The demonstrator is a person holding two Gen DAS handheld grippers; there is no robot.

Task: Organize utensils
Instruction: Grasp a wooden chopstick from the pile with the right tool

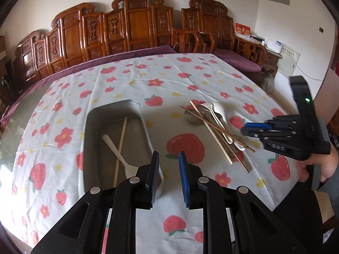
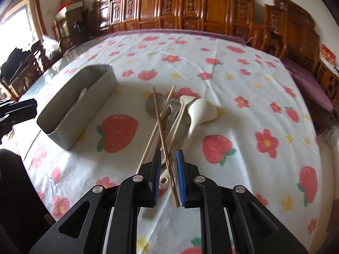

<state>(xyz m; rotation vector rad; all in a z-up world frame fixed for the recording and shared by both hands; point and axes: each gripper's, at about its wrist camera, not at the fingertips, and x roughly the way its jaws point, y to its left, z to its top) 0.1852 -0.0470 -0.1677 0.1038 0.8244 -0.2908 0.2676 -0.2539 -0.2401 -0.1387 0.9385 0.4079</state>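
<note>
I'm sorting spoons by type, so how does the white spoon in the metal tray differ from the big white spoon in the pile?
The tray spoon lies alone beside one chopstick in the metal tray; the pile spoon sits tangled among chopsticks and other utensils on the tablecloth. The tray spoon looks slim and flat; the pile spoon has a deep, broad bowl. Both are white.

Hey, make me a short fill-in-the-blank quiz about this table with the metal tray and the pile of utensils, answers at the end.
1. The metal tray already holds a white spoon and one ____.
2. The tablecloth is printed with flowers and ____.
3. The utensil pile lies in front of the ____ gripper.
4. Nothing sits between the fingers of the ____ gripper.

Missing words: chopstick; strawberries; right; left
</note>
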